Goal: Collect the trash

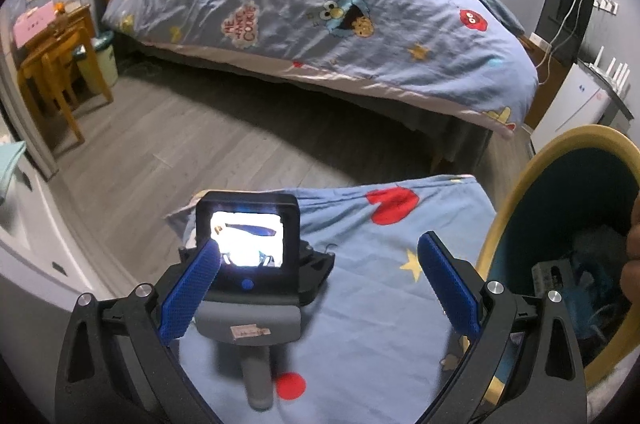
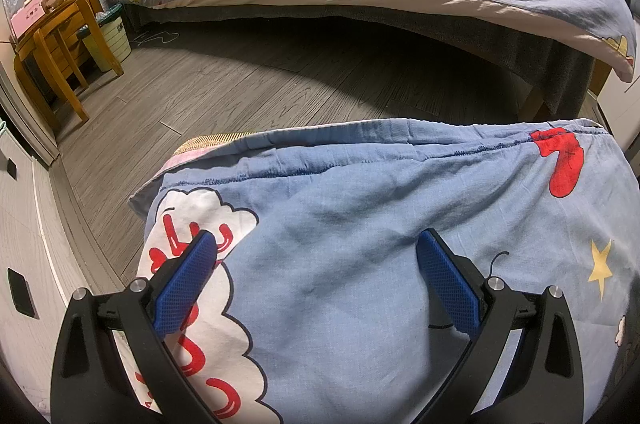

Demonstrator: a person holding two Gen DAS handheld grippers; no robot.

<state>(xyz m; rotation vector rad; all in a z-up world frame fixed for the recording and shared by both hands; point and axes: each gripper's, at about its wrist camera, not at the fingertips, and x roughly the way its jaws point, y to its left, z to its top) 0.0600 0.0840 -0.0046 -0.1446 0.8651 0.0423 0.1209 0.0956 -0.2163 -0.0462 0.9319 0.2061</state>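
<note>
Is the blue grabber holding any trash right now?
No, the left gripper is open with nothing pinched between its blue fingers; only the blue cartoon blanket lies beneath.

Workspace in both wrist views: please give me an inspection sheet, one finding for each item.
Surface: blue cartoon cloth covers the near surface.
Job's things: yellow-rimmed bin at right, with some contents inside; no loose trash seen.
Clutter: the right gripper, seen from behind with its screen lit, stands on the cloth.
Grippers: left gripper open, empty; right gripper open in its own view, empty.
Cables: white cables hang by a dark panel.
Surroundings: bed, grey wood floor, wooden chair.
</note>
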